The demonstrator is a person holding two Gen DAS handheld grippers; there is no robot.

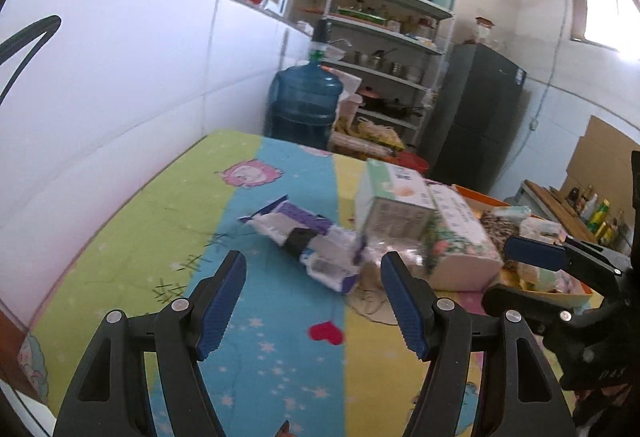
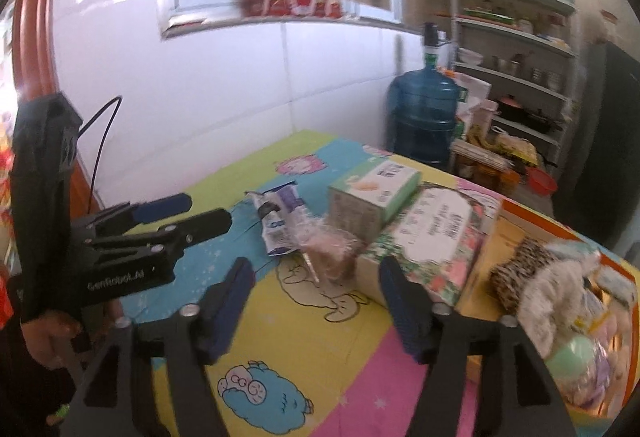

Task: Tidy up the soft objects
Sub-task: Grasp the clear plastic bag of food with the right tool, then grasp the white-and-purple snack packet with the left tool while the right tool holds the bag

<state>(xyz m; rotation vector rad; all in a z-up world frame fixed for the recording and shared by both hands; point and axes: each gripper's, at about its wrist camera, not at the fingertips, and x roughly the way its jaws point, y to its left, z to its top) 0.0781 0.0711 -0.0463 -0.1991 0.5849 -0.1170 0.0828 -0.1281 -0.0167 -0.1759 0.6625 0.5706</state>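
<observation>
i have both tools over the desk [image 1: 120, 237] with its cartoon-print cover. my left tool [image 1: 312, 301] is spread wide with nothing between its fingers, low centre of its own view. just above it, mid frame, lies a crumpled purple-and-white soft pack [image 1: 308, 237] with a dark band round its middle. it looks light and limp, and the wrapper is probably slippery, so i would pinch it across the banded middle rather than at a loose end.

right of that sits a clear crinkly bag [image 2: 328, 249] of something brownish, touching the green tissue box [image 2: 372, 193] and the floral tissue pack [image 2: 432, 241]. the bag should squash easily; i would take it by the bunched film. the boxes look light but yielding, best gripped across a narrow side.

my right tool [image 2: 316, 301] is also spread and empty, low centre of its view. at far right the orange box [image 2: 532, 221] already holds a leopard-print cloth [image 2: 516, 277] and a fluffy grey-white toy [image 2: 560, 297].
</observation>
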